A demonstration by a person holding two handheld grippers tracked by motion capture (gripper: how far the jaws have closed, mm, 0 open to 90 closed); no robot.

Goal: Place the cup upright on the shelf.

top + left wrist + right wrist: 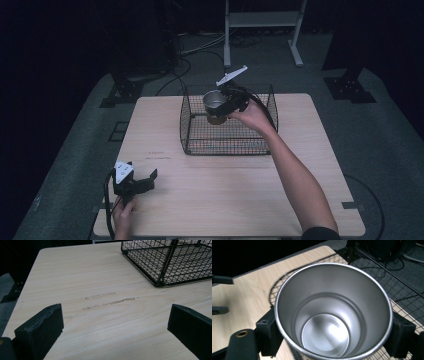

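A steel cup (214, 101) hangs over the black wire basket (195, 142), gripped by my right gripper (227, 106), which is shut on its sides. In the right gripper view the empty cup (329, 315) sits between the two jaws, its mouth facing the camera. My left gripper (142, 182) rests near the table's front left corner, open, with nothing between its fingers (41, 327). In the left gripper view a corner of the basket (160, 282) lies ahead on the right.
The wooden table (225, 200) has faint scuff marks (110, 301) in front of the left gripper. Beyond the table stand a white frame (260, 20), dark stands and cables on the grey floor.
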